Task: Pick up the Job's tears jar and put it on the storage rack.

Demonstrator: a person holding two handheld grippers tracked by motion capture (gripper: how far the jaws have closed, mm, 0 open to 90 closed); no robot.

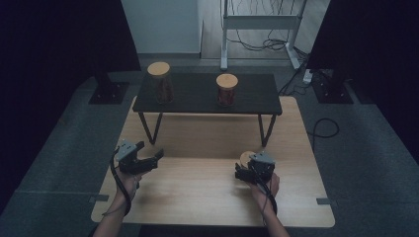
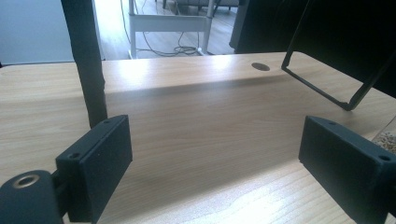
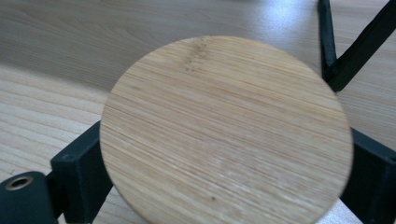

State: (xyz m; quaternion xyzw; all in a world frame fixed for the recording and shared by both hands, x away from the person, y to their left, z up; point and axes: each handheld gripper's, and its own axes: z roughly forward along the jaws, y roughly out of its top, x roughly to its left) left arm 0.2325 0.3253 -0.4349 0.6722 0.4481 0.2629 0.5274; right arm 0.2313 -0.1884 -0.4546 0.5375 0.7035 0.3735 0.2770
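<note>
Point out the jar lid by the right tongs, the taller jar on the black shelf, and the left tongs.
jar lid [image 3: 226, 130], right gripper view, lid's top face.
taller jar [image 1: 161, 83], high view, glass body.
left tongs [image 1: 149, 153], high view, between the tips.

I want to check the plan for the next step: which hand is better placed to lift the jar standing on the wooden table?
The right. The right gripper already has its jaws on both sides of the jar's bamboo lid. The left gripper is open over bare wooden table, far from the jar.
</note>
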